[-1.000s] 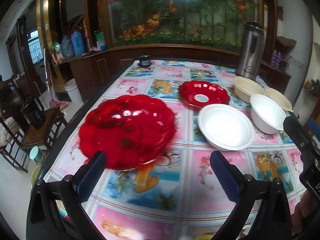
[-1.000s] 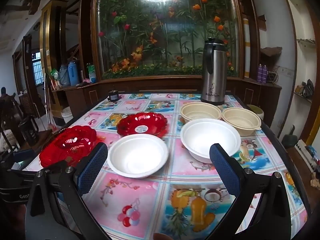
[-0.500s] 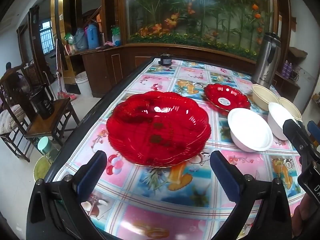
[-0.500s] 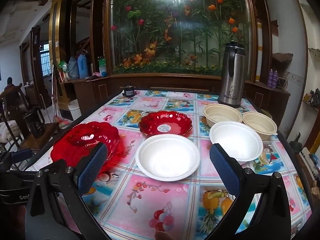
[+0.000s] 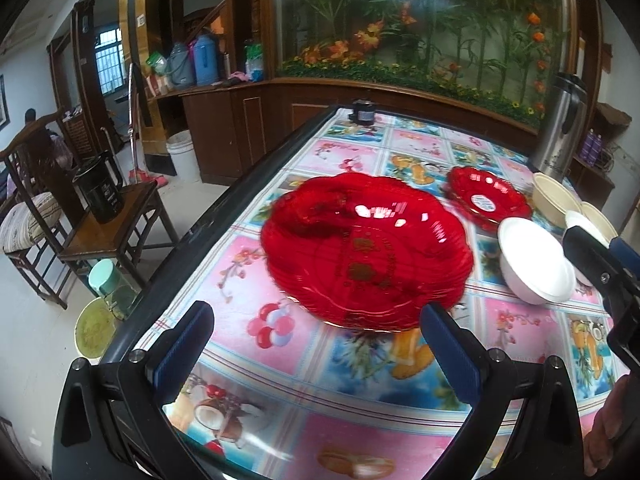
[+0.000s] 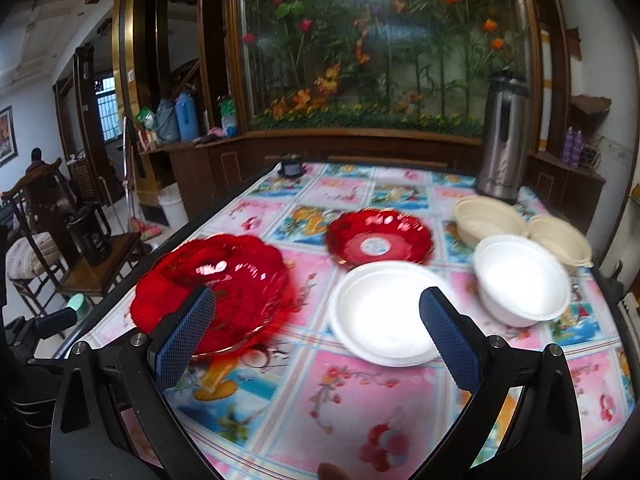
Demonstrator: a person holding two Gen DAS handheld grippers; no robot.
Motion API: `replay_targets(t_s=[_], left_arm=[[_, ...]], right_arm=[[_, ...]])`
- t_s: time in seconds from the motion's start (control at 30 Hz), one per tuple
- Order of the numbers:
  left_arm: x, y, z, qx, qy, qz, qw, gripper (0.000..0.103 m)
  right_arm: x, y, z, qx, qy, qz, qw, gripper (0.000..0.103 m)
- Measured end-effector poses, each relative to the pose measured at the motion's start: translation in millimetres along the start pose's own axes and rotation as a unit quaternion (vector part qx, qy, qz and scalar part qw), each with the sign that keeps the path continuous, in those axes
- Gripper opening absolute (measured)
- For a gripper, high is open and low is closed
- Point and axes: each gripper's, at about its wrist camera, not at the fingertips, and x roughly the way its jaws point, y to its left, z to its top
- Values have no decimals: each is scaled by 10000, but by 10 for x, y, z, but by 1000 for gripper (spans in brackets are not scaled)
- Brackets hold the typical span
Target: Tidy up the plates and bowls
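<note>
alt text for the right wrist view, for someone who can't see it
An open right gripper hovers over a floral tablecloth, with a large red plate ahead on the left and a white plate ahead. Behind them sit a small red plate, a white bowl, two beige bowls and a steel flask.

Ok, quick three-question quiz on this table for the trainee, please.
1. True or false: the left gripper is shut on the large red plate.
2. How many cream bowls stand by the steel flask?
3. Which lies nearest the right gripper: A the white plate, B the small red plate, C the white bowl?

Key: 1 false, both grippers open; 2 two; 3 A.
</note>
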Motion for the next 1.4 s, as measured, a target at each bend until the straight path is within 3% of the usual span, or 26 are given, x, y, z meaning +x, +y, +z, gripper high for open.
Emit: replay_targets(t_s=[0.47, 1.0, 1.23, 1.4], left_arm=[[191, 329, 55, -331, 207, 271, 9989, 103], [424, 436, 180, -420, 405, 376, 9976, 103], [636, 471, 308, -560, 809, 169, 9950, 102], [707, 552, 398, -743, 1007, 86, 9921, 102]], right_arm=[[399, 210, 79, 256, 498, 616, 9965, 103], [791, 148, 226, 617, 1077, 695, 9898, 103], [1145, 96, 327, 760, 1813, 1053, 9748, 98], [1323, 20, 372, 1060, 2044, 1255, 9650, 98]])
